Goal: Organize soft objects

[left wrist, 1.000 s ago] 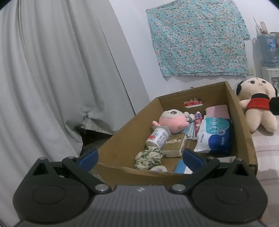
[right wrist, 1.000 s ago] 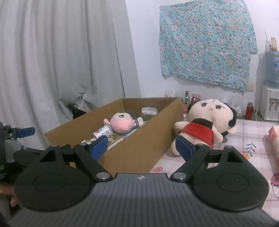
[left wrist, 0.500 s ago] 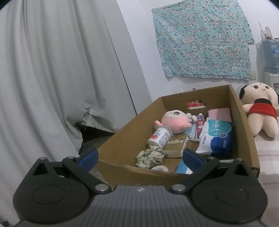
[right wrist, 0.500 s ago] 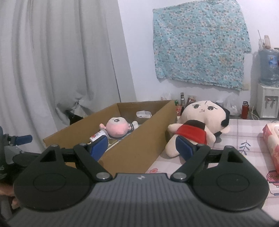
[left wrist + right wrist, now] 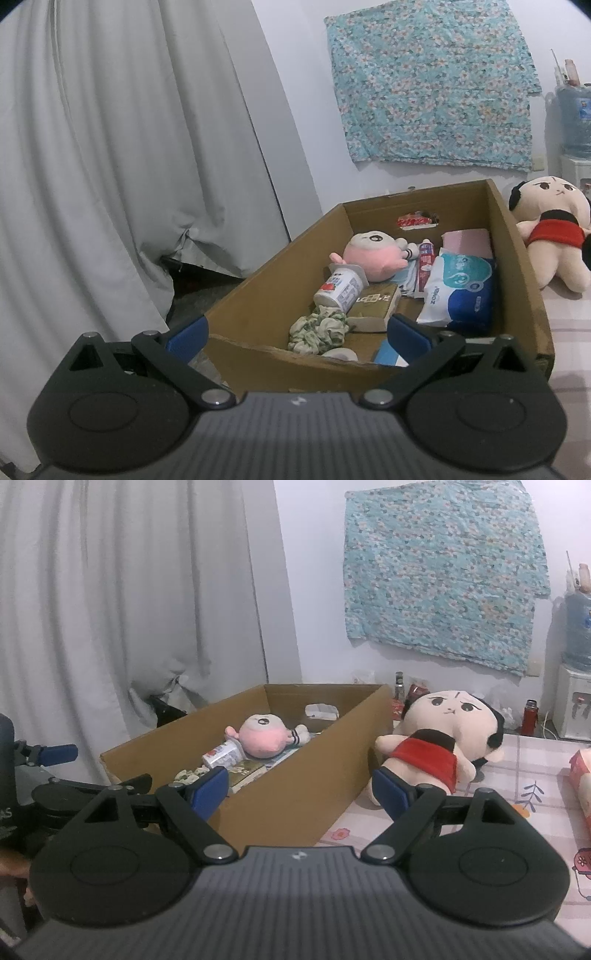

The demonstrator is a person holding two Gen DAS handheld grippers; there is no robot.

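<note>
A cardboard box (image 5: pixel 521 258) (image 5: pixel 295 805) lies on the bed. It holds a pink plush (image 5: pixel 369 254) (image 5: pixel 264 736), a green scrunchie (image 5: pixel 317 330), a white bottle (image 5: pixel 340 290), a tissue pack (image 5: pixel 461 291) and other items. A large doll in red (image 5: pixel 550 236) (image 5: pixel 439 746) lies outside, right of the box. My left gripper (image 5: pixel 297 334) is open and empty at the box's near end. My right gripper (image 5: pixel 299 792) is open and empty, in front of the box's near side wall, with the doll just past its right finger.
Grey curtains (image 5: pixel 110 147) hang on the left. A floral cloth (image 5: pixel 443 572) hangs on the wall. A water dispenser (image 5: pixel 576 686) stands at the far right. A pink pack (image 5: pixel 581 779) lies on the checked bed sheet (image 5: pixel 517 805).
Both grippers have drawn back a little from the box and doll and shifted their view; the doll sits further right and smaller in the right wrist view. Both stay open and empty.
</note>
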